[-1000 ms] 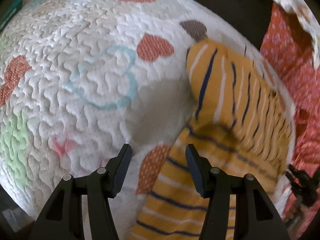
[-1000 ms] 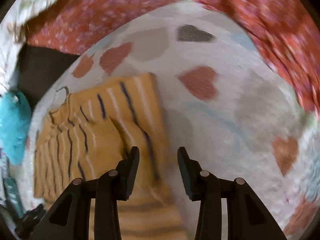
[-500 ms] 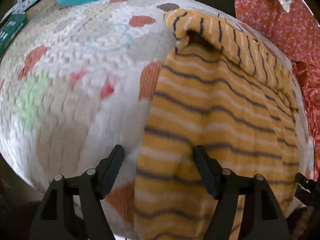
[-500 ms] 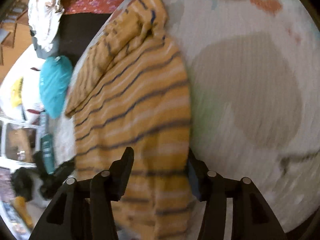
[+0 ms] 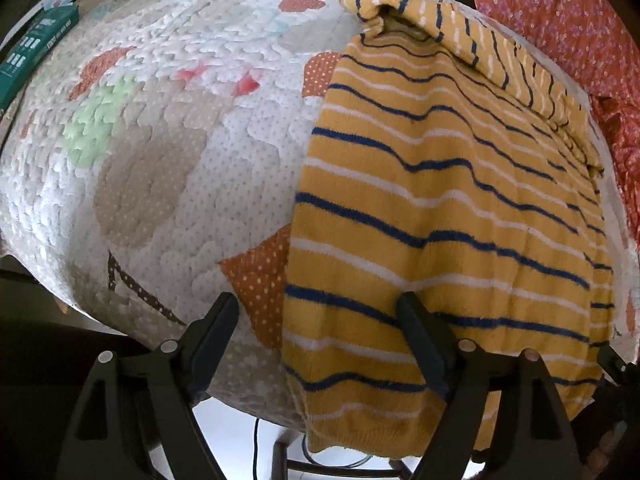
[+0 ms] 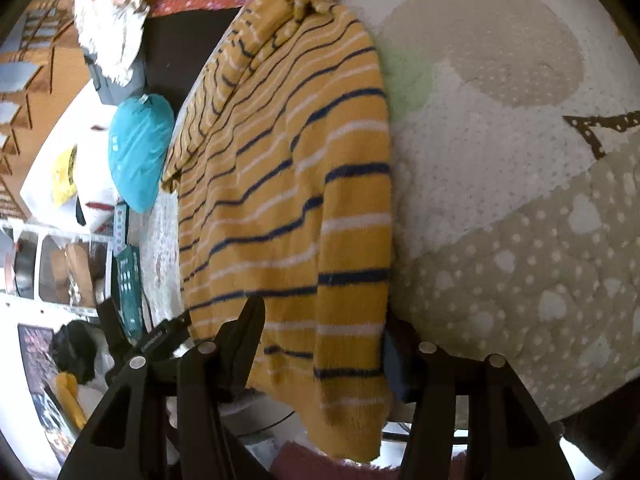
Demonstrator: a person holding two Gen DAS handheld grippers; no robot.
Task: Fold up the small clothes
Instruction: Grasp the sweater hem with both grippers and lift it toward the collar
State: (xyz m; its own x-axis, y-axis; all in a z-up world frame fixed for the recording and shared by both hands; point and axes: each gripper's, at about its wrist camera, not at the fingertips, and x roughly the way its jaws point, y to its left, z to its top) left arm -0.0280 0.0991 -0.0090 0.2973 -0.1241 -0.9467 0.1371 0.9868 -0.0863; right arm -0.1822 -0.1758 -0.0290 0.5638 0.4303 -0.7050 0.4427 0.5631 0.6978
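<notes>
The quilted bed cover (image 5: 168,152), white with coloured hearts and patches, carried everything, and its near edge dropped away just in front of both cameras. On it lay the yellow striped sweater (image 5: 440,208), spread flat with its long axis running straight away from the two tools: hem toward them, hanging slightly over the edge, and the bunched sleeve (image 5: 472,40) folded across the far end. A red floral cloth (image 5: 560,20) lay beyond the sweater and a teal bundle (image 6: 138,152) off to one side, well apart from it.

The left hand-held gripper (image 5: 320,332) stood spread wide at the hem's left corner, 1 finger over bare quilt and the other over the knit, the sweater's left edge running between them; nothing was gripped. The right hand-held gripper (image 6: 324,344) was likewise spread, straddling the hem near its right edge (that view is a little blurred), and held nothing.

Each tool looked about equally near its own corner, so neither arm had the advantage. Judging from this, the coming move probably turned on that shared alignment: pinching the 2 hem corners and carrying them forward along the long axis toward the sleeve end.
</notes>
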